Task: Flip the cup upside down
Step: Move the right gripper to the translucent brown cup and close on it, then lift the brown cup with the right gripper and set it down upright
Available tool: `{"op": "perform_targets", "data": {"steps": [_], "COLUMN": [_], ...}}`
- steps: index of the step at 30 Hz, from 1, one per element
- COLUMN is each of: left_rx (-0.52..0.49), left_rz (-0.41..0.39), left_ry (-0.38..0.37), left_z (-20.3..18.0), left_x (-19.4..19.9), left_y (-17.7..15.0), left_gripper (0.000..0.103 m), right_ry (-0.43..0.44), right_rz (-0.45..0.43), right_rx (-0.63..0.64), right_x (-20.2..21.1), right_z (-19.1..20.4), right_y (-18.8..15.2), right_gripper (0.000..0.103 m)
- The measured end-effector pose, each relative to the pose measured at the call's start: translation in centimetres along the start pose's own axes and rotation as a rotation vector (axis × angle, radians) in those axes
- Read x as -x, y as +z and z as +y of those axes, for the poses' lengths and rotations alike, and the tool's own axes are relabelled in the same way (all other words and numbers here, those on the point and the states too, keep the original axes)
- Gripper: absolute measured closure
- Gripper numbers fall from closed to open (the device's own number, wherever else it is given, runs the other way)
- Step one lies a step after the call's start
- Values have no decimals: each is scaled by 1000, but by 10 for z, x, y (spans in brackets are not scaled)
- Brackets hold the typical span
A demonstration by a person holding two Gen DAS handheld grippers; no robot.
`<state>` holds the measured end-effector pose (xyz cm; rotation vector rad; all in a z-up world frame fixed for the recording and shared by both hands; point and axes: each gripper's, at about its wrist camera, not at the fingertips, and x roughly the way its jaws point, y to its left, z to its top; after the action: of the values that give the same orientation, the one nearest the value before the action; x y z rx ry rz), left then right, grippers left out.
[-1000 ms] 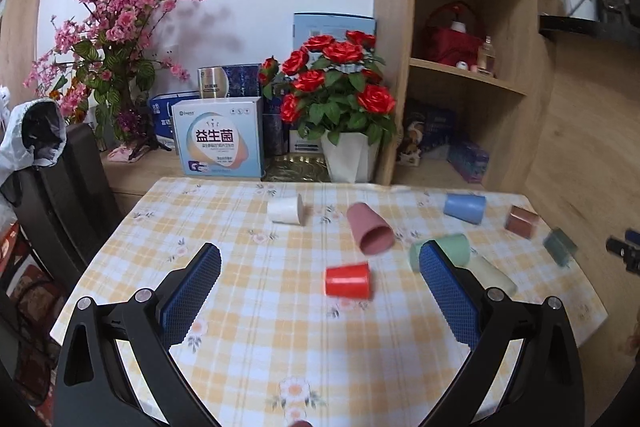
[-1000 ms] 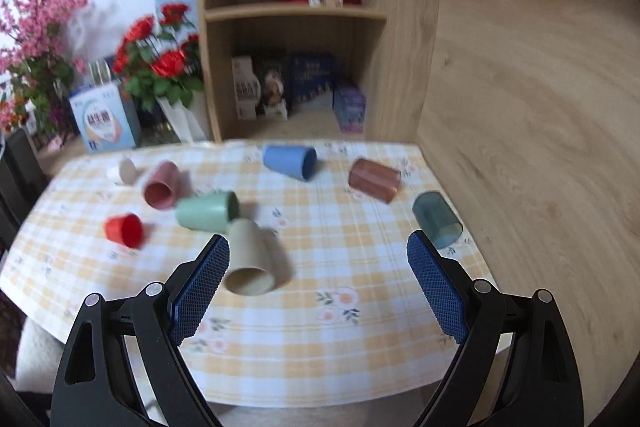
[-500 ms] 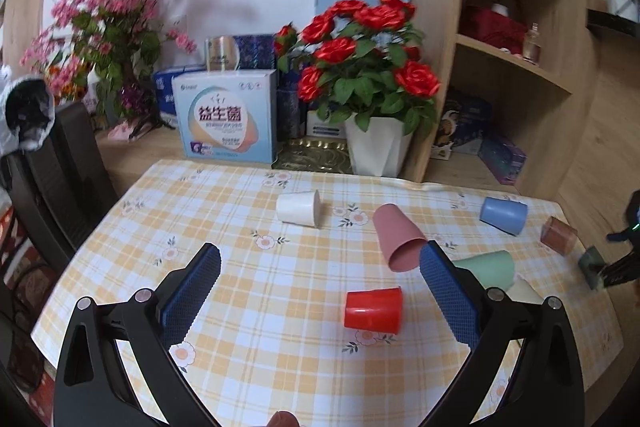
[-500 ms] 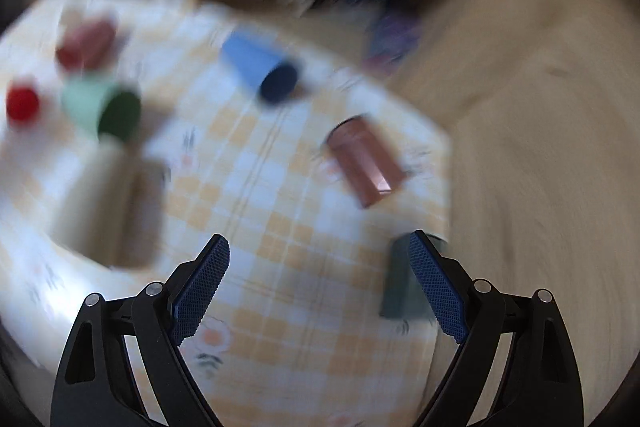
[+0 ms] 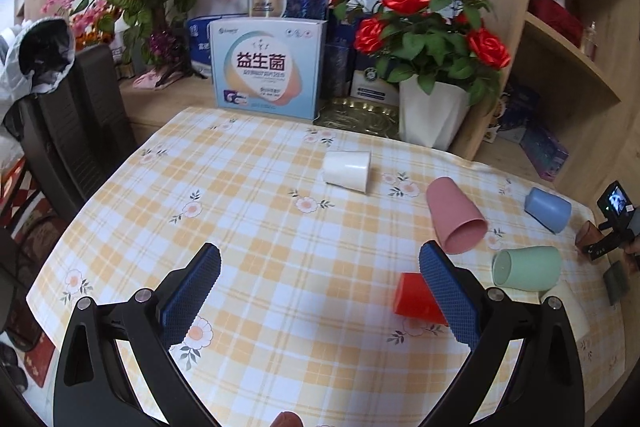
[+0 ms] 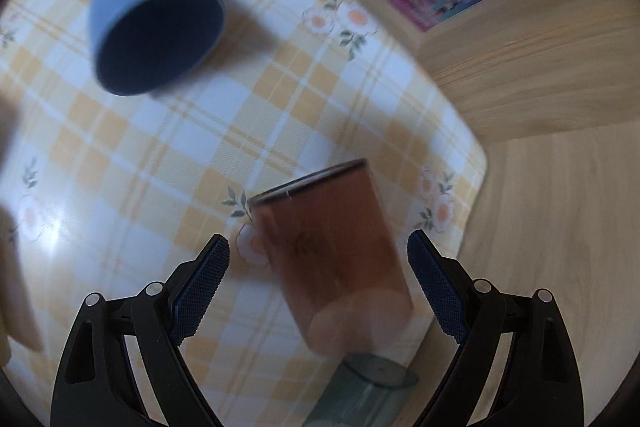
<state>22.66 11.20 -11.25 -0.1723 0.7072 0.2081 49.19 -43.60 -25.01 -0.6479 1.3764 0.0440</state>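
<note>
The right gripper (image 6: 318, 263) has dropped low over the table (image 6: 132, 155) since a moment ago, and the brown cup (image 6: 332, 247) now looks big between its fingers. Its jaws are wide open and do not touch the cup. The brown cup lies on its side near the table's right edge. A dark green cup (image 6: 360, 395) lies just below it, closer to the camera. A blue cup (image 6: 152, 15) lies on its side farther in.

The left gripper (image 5: 320, 275) is open too and holds nothing. A red cup (image 5: 412, 295) lies partly behind its right finger. Pink (image 5: 454, 221), mint green (image 5: 526, 267) and white (image 5: 346, 171) cups lie on their sides nearby.
</note>
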Motion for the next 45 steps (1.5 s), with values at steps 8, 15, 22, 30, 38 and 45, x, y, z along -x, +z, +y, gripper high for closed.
{"op": "perform_targets", "data": {"steps": [8,15,22,30,38,45], "left_rx": [-3,1,-21,-16,-21,-27], "left_rz": [8,14,14,-20,-19,-18], "left_ry": [-4,-23,-44,-78,-81,-76], "left_z": [-1,-3,-6,7,28,41], "left_x": [-3,1,12,37,57,69], "left_y": [1,-3,-9,-16,-30,-38], "left_gripper": [6,6,6,6,6,6], "right_ry": [51,118,175,236,496,799], "right_rz": [39,-26,-157,-353,-352,-197], "right_rx": [-167,-359,-520,-523,-437,-402], "right_x": [-16,2,63,160,227,227], "right_z": [-23,-43,-46,-12,98,229], "right_y": [0,-24,-57,-94,-114,-107], "right_gripper": [27,30,32,32,33,33]}}
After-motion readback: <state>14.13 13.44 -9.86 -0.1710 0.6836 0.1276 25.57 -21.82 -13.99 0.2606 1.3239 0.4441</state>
